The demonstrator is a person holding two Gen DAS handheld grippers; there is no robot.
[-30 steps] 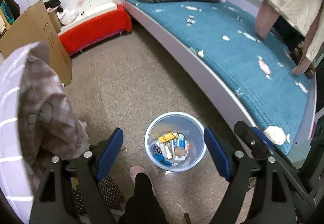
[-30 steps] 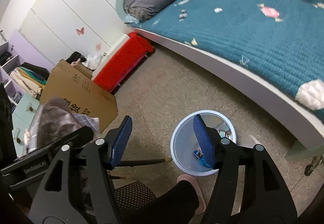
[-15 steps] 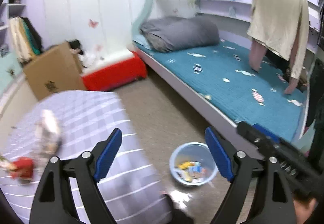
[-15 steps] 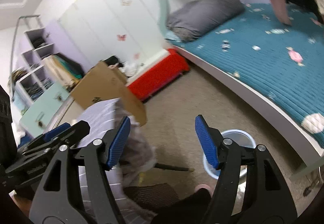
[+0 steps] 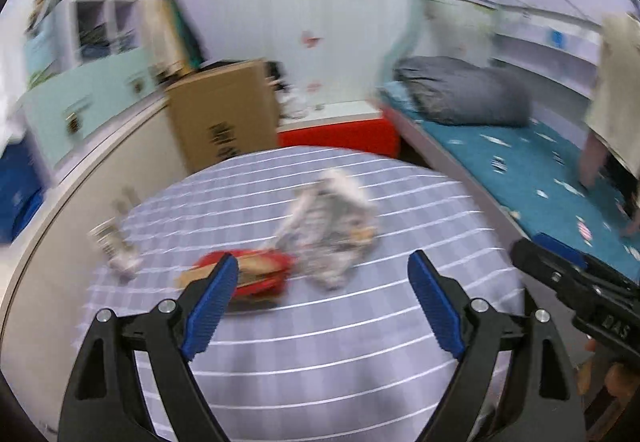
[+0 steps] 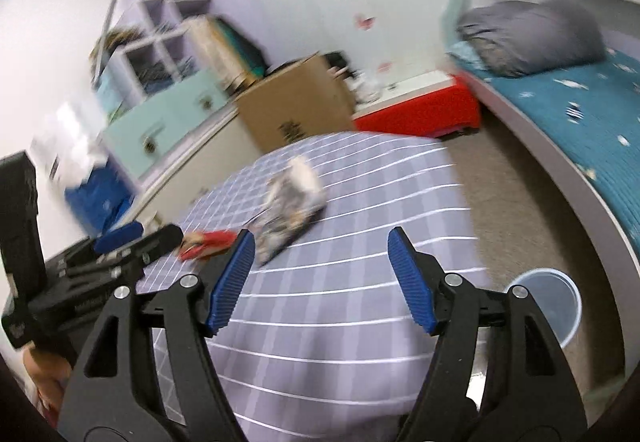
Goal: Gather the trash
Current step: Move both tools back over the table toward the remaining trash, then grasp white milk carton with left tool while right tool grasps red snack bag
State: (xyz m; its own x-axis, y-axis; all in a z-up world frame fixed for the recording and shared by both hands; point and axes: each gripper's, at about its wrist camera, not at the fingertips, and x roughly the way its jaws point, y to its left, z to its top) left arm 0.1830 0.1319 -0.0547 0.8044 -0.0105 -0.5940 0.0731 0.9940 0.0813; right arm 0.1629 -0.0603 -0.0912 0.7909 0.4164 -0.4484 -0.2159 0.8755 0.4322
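On the table [image 5: 320, 362], a crumpled wrapper [image 5: 328, 226] lies just beside a red packet [image 5: 260, 274] (both blurred). Left gripper [image 5: 320, 302] opening, empty; right gripper [image 6: 320, 278] wide, empty.

Left tongs [image 5: 320, 298] opening, empty; right tongs [image 6: 320, 278] wide, empty.

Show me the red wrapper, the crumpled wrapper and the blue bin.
red wrapper [image 5: 262, 274], left wrist view, middle of its red face
crumpled wrapper [image 5: 328, 230], left wrist view, its centre
blue bin [image 6: 560, 306], right wrist view, inner wall
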